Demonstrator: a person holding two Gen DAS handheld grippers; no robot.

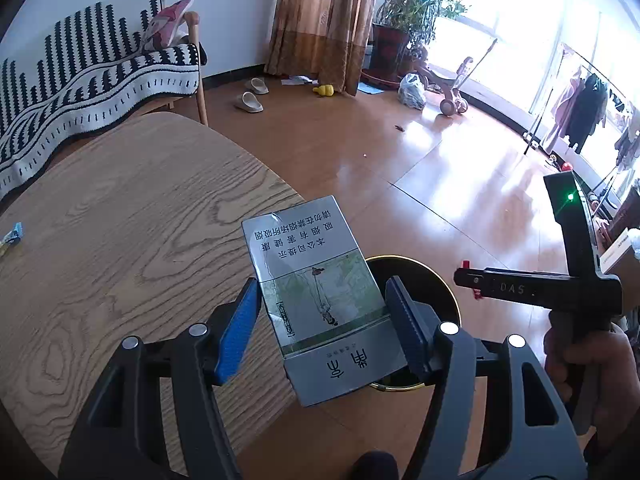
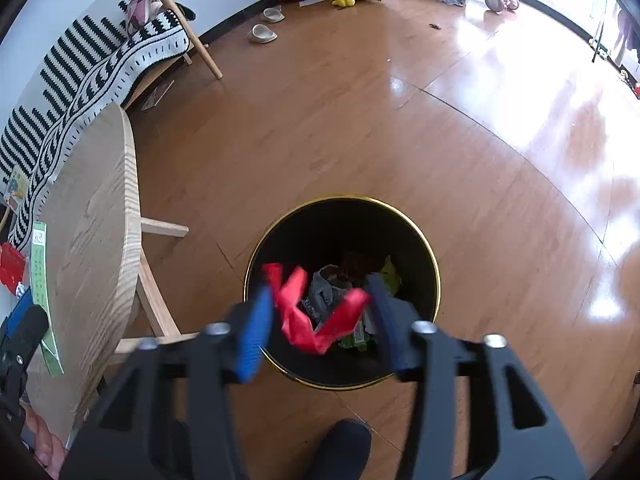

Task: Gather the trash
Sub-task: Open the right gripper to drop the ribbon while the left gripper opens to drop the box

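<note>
My left gripper [image 1: 323, 282] is shut on a silver and green cigarette pack [image 1: 316, 292], held above the edge of the wooden table [image 1: 120, 240] and beside the black bin [image 1: 434, 280]. In the right wrist view my right gripper [image 2: 320, 296] hangs right over the gold-rimmed bin [image 2: 344, 199] with its jaws apart. A crumpled red ribbon [image 2: 304, 320] lies loose between its fingers. Wrappers [image 2: 324, 288] sit at the bin's bottom. The left wrist view shows the right gripper [image 1: 468, 280] from the side, in a hand [image 1: 588, 364], with red bits at its tip.
A small blue and yellow wrapper [image 1: 12, 236] lies at the table's left edge. A green sheet [image 2: 40, 272] and a red item [image 2: 12, 266] lie on the table [image 2: 92, 220]. A striped sofa [image 1: 80, 76], slippers [image 1: 250, 102], a plastic bag [image 1: 412, 90] and a tricycle [image 1: 452, 92] stand farther off.
</note>
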